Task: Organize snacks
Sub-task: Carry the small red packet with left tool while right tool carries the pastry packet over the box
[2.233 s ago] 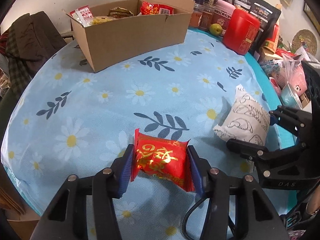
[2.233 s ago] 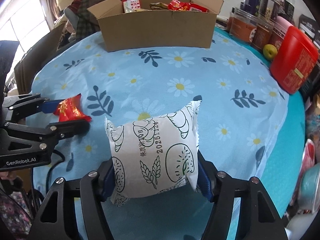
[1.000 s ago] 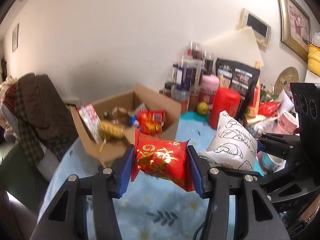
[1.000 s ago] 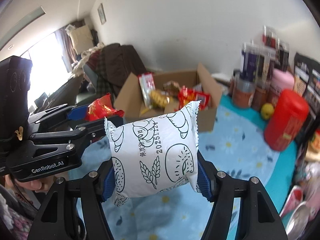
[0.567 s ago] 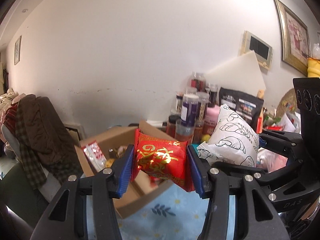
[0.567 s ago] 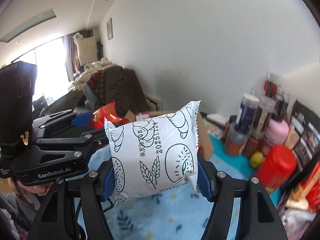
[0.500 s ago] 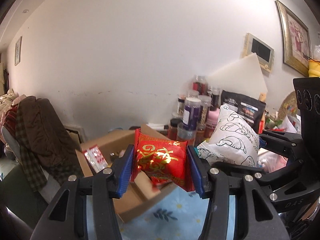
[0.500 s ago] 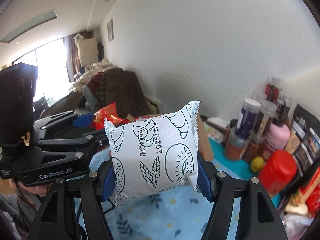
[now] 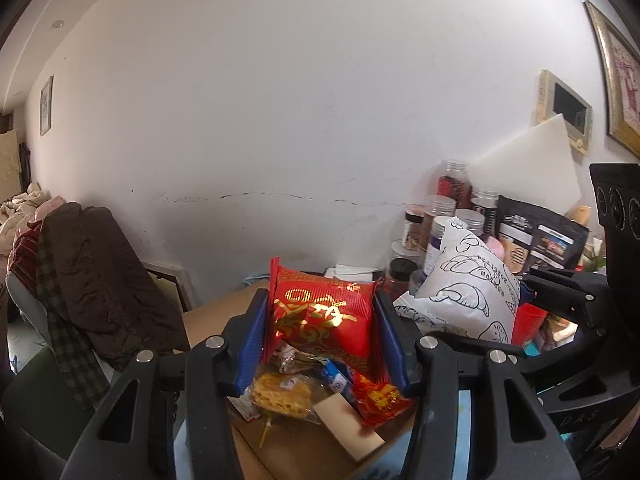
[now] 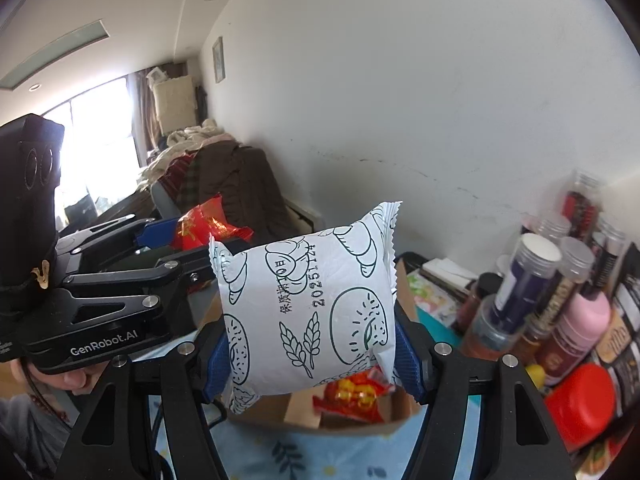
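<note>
Red snack packet (image 9: 320, 316) clamped between left gripper (image 9: 322, 340) fingers, frame centre, above open cardboard box (image 9: 304, 452). White bread packet (image 10: 308, 312) pinched in right gripper (image 10: 310, 356), centre frame, over same box.

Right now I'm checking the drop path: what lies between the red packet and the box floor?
Left wrist view: loose snacks, a yellow cracker pack and a red wrapper, lie in the cardboard box below the red packet.
</note>
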Tool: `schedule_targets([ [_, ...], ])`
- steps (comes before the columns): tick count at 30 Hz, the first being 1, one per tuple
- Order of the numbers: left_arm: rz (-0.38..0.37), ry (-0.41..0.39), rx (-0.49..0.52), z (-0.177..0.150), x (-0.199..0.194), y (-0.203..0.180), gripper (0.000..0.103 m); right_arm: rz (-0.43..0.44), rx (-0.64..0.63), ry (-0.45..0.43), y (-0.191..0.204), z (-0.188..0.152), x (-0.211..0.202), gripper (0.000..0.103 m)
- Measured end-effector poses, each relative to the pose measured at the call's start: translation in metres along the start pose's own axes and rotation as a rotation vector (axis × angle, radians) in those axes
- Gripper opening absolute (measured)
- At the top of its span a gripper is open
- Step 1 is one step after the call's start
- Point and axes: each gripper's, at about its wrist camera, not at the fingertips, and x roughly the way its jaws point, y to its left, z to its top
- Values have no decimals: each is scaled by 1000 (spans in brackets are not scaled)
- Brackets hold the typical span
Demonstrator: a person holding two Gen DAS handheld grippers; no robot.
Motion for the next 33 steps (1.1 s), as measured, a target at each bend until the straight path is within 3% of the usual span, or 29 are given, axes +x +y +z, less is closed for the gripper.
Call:
schedule_targets([
  [17,56,188,-45,-7,100,46,51,16,-5,198,-22,17,104,67],
  [33,87,376,-34,-39,156,55,51,2,12,383,-32,-4,160,68],
])
